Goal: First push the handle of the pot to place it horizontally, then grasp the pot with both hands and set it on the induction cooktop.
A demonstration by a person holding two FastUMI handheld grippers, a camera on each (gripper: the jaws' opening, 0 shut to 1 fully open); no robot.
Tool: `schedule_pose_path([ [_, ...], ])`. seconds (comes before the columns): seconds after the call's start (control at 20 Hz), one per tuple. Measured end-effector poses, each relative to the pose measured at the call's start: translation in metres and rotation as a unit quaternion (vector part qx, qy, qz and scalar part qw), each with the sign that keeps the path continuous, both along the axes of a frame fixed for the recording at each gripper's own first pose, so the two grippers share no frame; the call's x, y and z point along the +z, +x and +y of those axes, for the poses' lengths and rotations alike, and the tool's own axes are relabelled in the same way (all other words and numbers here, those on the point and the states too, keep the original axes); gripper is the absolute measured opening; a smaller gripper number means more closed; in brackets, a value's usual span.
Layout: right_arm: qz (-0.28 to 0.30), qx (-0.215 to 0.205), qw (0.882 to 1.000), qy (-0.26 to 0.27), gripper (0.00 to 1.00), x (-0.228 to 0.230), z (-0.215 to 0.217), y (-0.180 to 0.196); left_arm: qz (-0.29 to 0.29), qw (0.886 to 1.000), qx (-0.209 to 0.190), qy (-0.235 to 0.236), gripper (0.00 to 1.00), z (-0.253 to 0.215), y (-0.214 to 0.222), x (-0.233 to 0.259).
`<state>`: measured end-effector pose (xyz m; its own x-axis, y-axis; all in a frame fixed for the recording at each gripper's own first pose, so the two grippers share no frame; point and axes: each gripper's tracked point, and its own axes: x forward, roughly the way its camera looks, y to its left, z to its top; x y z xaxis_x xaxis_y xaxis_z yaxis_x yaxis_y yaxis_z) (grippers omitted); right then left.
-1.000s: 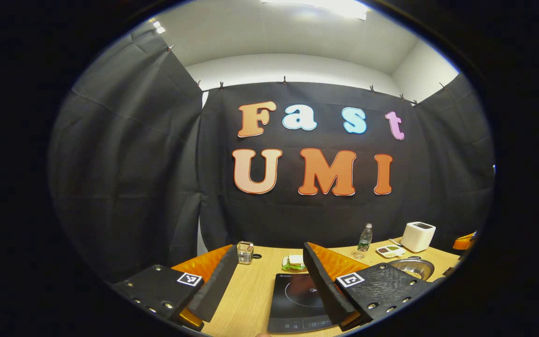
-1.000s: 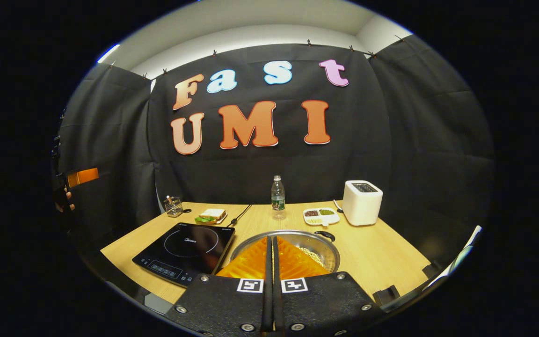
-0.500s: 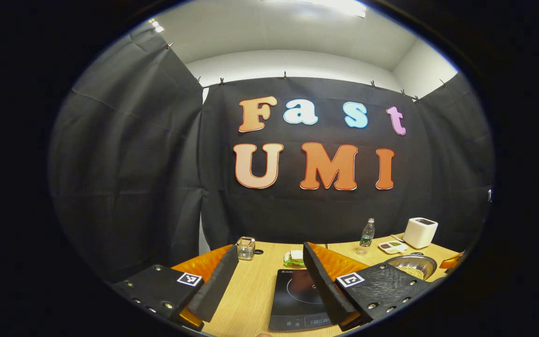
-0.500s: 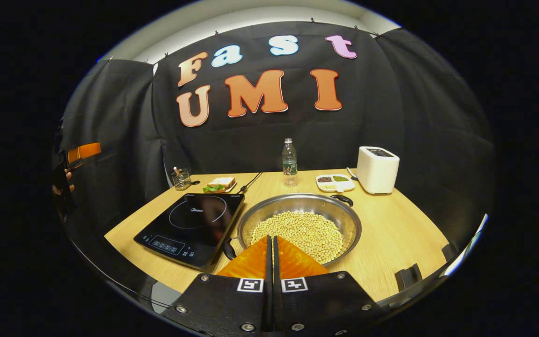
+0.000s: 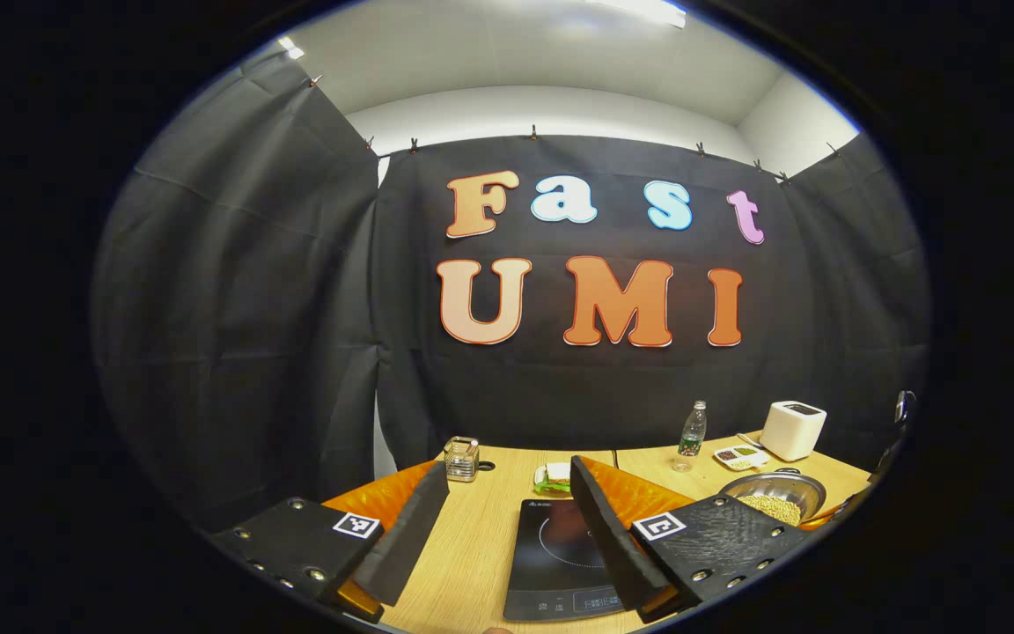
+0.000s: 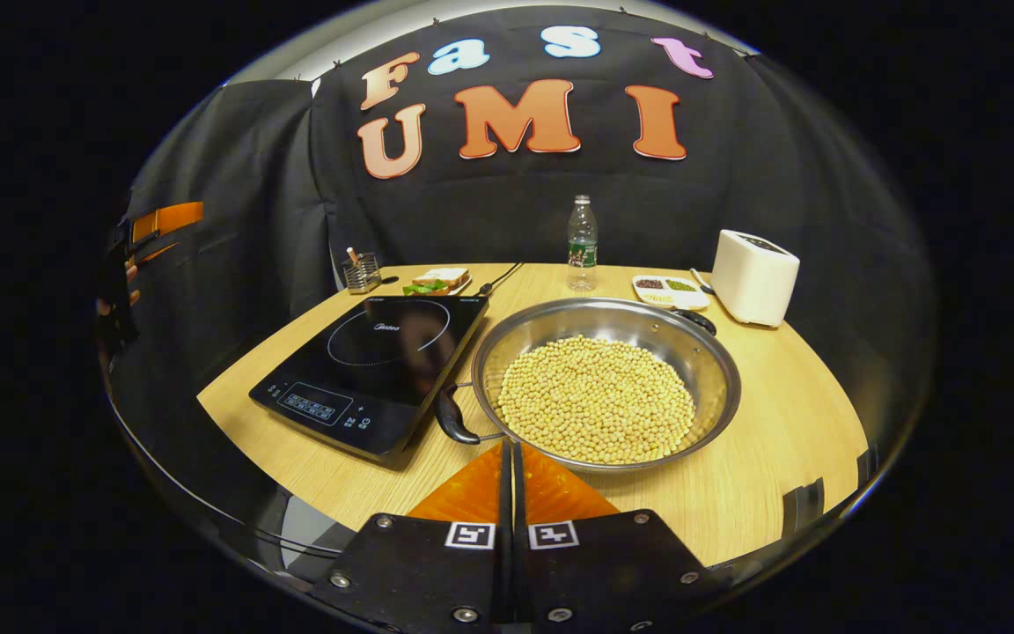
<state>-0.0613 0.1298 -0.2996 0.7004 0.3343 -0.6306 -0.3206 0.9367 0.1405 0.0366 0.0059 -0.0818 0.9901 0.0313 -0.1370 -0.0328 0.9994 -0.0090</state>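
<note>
A wide steel pot (image 6: 718, 387) full of yellow beans sits on the wooden table, just right of the black induction cooktop (image 6: 375, 357). One black pot handle (image 6: 450, 418) points toward me at the near left; the other (image 6: 692, 319) is at the far right rim. My right gripper (image 6: 508, 447) is shut, empty, tips just short of the pot's near rim. My left gripper (image 5: 507, 475) hangs open above the table's left end, with the cooktop (image 5: 551, 563) between its fingers and the pot (image 5: 775, 495) far right. In the right gripper view, the left gripper (image 6: 164, 220) and a hand show at far left.
Along the table's back edge stand a water bottle (image 6: 582, 246), a white toaster (image 6: 753, 277), a divided dish of grains (image 6: 665, 289), a sandwich on a plate (image 6: 437, 282) and a small glass holder (image 6: 362, 271). A cord (image 6: 498, 280) runs from the cooktop.
The right gripper has tilted down and moved closer to the pot, which now shows whole with its beans. The left gripper has shifted only slightly and stays open.
</note>
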Motion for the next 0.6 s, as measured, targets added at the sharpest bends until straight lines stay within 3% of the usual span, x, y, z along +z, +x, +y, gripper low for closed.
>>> schedule_pose_path([
  [0.35, 0.058, 0.008, 0.998, -0.002, 0.0, -0.037, 0.019, 0.0, 0.015, 1.0, 0.004, 0.005, 0.89, 0.002, 0.007, -0.018],
  [0.6, 0.064, 0.018, 0.998, -0.008, 0.0, -0.038, 0.034, 0.005, 0.025, 1.0, 0.012, 0.003, 0.89, 0.01, 0.013, -0.027],
])
